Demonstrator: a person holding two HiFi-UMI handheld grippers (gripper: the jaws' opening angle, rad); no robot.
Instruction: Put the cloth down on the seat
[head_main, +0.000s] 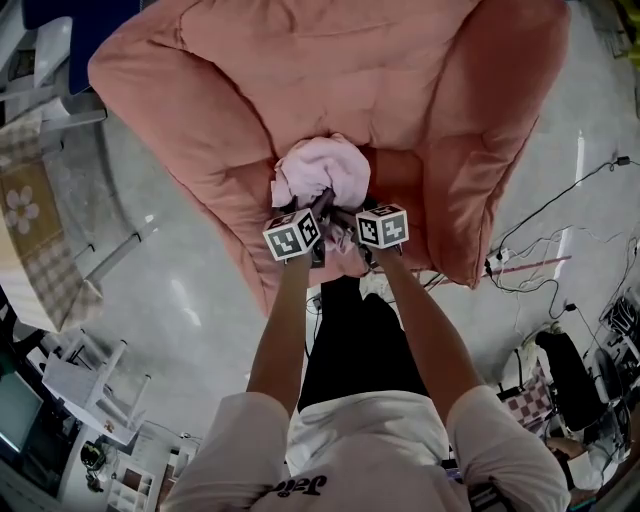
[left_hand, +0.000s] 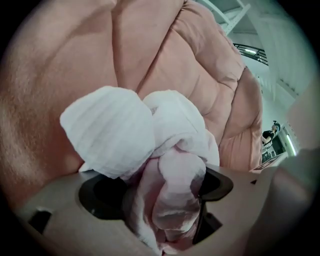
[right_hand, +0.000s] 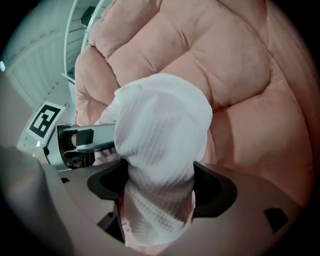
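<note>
Dark script lettering is showing on the person's white shirt, well below the seat in the head view. The picture's lower edge is cutting it off, so only something like "Jal" is coming through, and the rest cannot be told. Just below the seat's front, the left marker cube and the right marker cube are showing square black-and-white code patterns, not letters or numbers. In the right gripper view, one such pattern on the left marker cube is facing the camera, left of the seat. Nothing else is reading as text.
</note>
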